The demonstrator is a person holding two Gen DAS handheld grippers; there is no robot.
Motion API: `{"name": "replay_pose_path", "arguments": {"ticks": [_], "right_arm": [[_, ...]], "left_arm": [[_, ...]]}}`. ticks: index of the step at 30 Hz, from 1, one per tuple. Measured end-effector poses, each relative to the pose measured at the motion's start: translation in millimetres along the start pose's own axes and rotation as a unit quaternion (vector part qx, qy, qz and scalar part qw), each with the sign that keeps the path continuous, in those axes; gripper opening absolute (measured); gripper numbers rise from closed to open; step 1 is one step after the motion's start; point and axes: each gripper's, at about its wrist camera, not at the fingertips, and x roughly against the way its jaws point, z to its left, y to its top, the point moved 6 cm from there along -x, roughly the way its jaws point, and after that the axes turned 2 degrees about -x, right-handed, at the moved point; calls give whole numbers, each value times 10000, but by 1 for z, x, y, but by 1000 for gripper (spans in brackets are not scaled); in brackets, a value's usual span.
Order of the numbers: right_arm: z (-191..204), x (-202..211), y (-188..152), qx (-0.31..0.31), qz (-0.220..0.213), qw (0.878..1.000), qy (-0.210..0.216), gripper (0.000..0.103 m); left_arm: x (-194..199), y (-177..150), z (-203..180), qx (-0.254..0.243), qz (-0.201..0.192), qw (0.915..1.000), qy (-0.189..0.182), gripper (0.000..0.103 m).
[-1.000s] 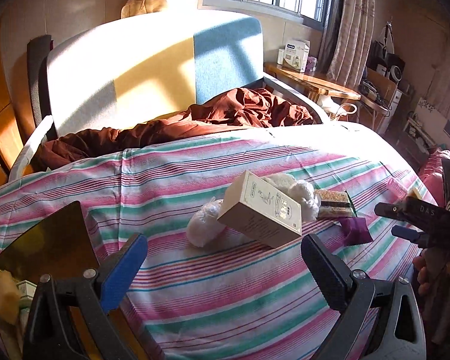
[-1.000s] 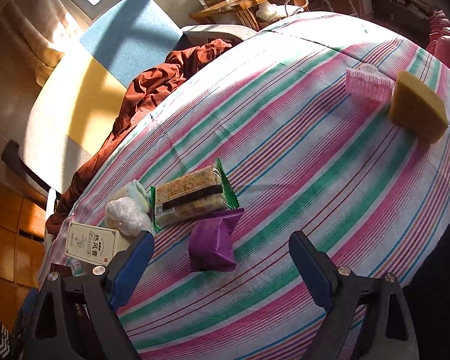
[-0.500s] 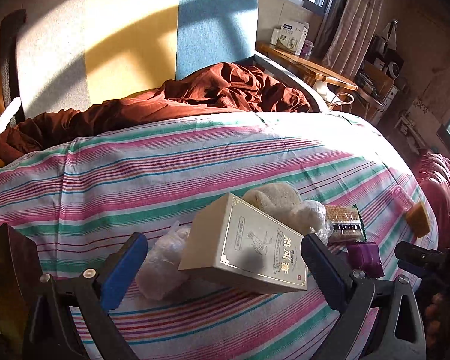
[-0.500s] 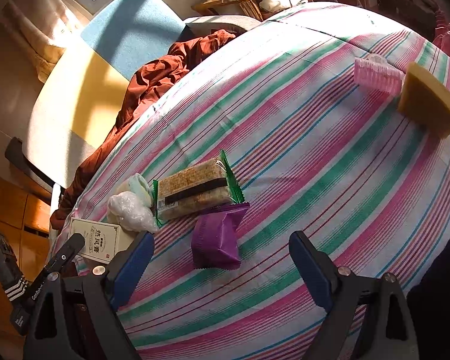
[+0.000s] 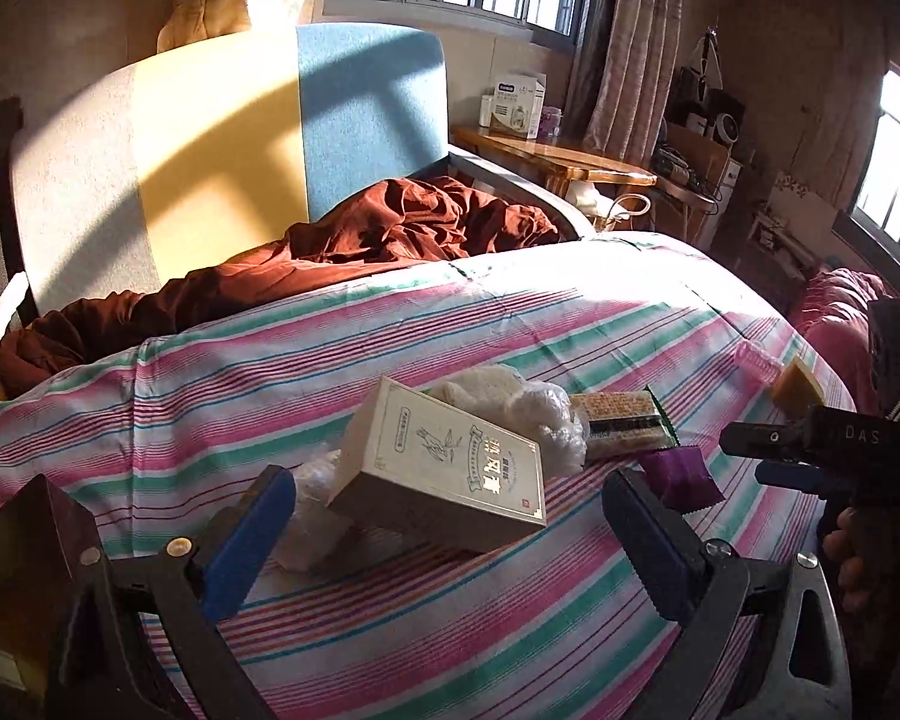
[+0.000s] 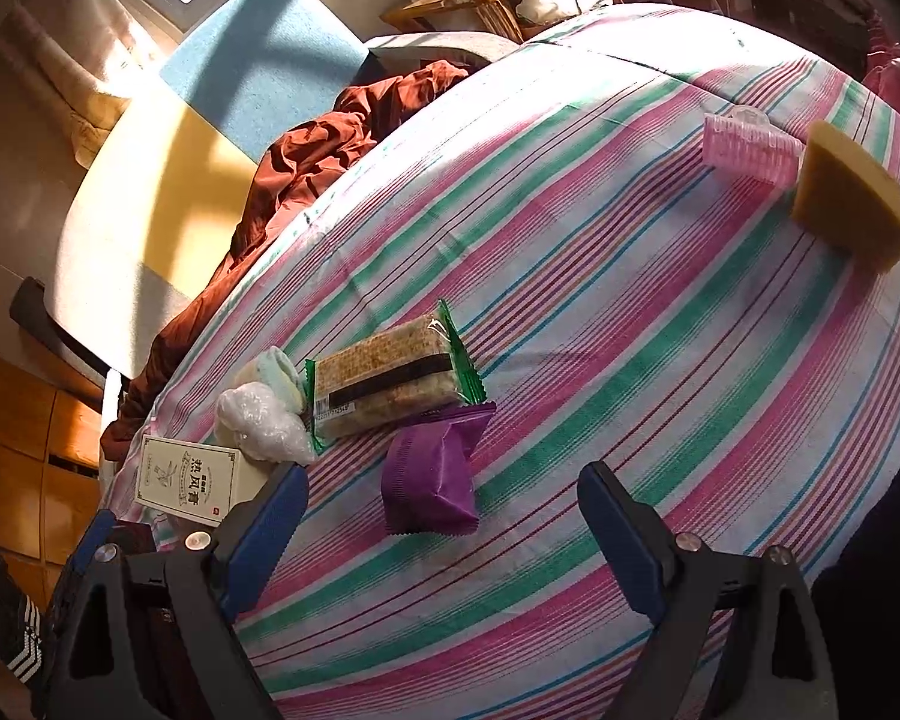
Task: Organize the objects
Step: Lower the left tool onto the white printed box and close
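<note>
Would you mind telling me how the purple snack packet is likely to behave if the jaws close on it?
The purple packet looks puffed and creased, so it would probably squash and feel light. Its glossy film may slip. Lying flat on the striped sheet, it seems unlikely to roll.

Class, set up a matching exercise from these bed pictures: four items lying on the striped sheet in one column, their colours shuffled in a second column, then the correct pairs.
Items:
1. box
2. pouch
3. sponge
4. roller

Colours:
A. pink
B. purple
C. cream with gold print
D. yellow

Pairs: 1-C, 2-B, 3-D, 4-A
</note>
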Motion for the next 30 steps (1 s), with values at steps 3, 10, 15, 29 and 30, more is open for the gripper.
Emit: {"name": "replay_pose_path", "arguments": {"ticks": [3, 10, 15, 29, 30], "right_arm": [[-1, -2, -1, -7, 50, 10000, -14, 93], [1, -5, -2, 40, 140, 9999, -1, 93], [0, -4, -2, 9, 146, 9999, 33, 93], [-1, 0, -1, -86, 73, 9998, 152, 93], [-1, 0, 0, -99, 74, 9998, 159, 93]], "left_arm": [[-23, 7, 8, 32, 175, 9998, 52, 103], [-33, -5, -21, 49, 367, 9962, -784, 103], [-19, -41, -51, 63, 629, 9886, -1369, 103], [-17, -33, -54, -655, 694, 9929, -708, 103], [-24, -30, -56, -757, 744, 9922, -656, 103]]}}
